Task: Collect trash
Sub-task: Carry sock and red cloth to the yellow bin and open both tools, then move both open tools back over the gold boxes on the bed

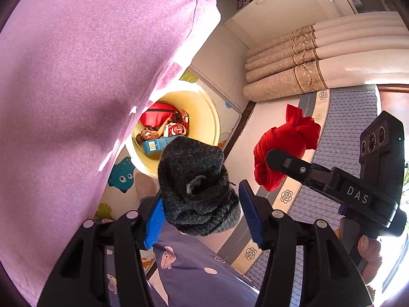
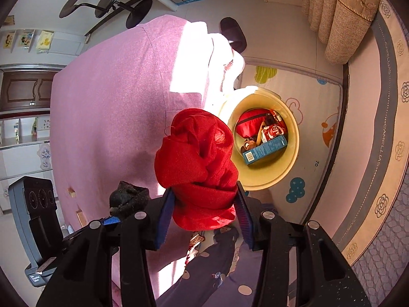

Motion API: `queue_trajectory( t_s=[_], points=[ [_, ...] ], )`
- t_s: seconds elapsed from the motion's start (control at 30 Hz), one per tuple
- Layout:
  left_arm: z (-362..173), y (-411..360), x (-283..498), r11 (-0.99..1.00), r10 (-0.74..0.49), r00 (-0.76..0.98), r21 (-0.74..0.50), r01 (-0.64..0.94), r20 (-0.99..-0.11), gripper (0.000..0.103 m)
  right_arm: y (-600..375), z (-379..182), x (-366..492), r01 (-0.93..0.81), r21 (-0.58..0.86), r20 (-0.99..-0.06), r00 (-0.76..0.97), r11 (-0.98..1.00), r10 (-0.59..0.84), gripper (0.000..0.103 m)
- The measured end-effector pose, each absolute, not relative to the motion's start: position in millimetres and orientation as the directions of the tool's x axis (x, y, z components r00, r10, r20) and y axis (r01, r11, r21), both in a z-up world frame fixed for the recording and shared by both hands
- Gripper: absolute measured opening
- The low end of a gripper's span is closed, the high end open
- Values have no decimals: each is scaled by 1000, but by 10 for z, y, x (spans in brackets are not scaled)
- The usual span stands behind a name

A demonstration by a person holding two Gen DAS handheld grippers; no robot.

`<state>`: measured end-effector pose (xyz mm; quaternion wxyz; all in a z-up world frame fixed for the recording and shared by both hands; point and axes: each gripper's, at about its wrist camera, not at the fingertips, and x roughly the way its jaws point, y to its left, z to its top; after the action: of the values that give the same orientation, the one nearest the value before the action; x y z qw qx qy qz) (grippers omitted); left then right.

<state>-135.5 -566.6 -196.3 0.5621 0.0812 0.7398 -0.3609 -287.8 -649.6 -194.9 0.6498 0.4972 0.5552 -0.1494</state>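
My left gripper point(image 1: 202, 215) is shut on a dark grey sock bundle point(image 1: 196, 184), held in the air above the floor near a cream bin point(image 1: 209, 117). My right gripper point(image 2: 204, 209) is shut on a balled red cloth point(image 2: 196, 163), held just left of the bin point(image 2: 294, 153). The bin holds a blue box point(image 2: 265, 149), a red pouch point(image 2: 249, 125) and red-and-white wrappers point(image 2: 272, 130). The red cloth point(image 1: 286, 145) and right gripper also show in the left wrist view; the sock point(image 2: 127, 198) shows in the right wrist view.
A pink-covered bed point(image 1: 76, 89) fills the left side, right beside the bin. A patterned play mat point(image 2: 319, 117) lies under the bin. Curtains point(image 1: 306, 61) hang behind. A quilted mattress edge point(image 2: 378, 179) runs on the right. My purple-trousered leg point(image 1: 199, 268) is below.
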Motion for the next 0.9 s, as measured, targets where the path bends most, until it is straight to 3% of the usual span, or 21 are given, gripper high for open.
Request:
queue_trajectory(
  t_s=[0.03, 0.13, 0.53, 0.9],
  points=[
    [-1969, -5682, -1351, 727, -289, -358, -447, 522, -888, 71, -6520, -1954, -2895, 754, 477, -871, 339, 451, 354, 53],
    [-1962, -5666, -1327, 730, -273, -350, -430, 532, -896, 78, -6566, -1968, -2916, 767, 474, -872, 339, 433, 353, 53],
    [-1871, -5333, -1171, 756, -295, -318, -424, 499, -901, 79, -6394, -1854, -2584, 724, 497, -862, 345, 479, 373, 53],
    [-1695, -4567, -934, 794, -347, -256, -428, 432, -902, 79, -5741, -1683, -2119, 639, 499, -863, 307, 585, 401, 53]
  ],
)
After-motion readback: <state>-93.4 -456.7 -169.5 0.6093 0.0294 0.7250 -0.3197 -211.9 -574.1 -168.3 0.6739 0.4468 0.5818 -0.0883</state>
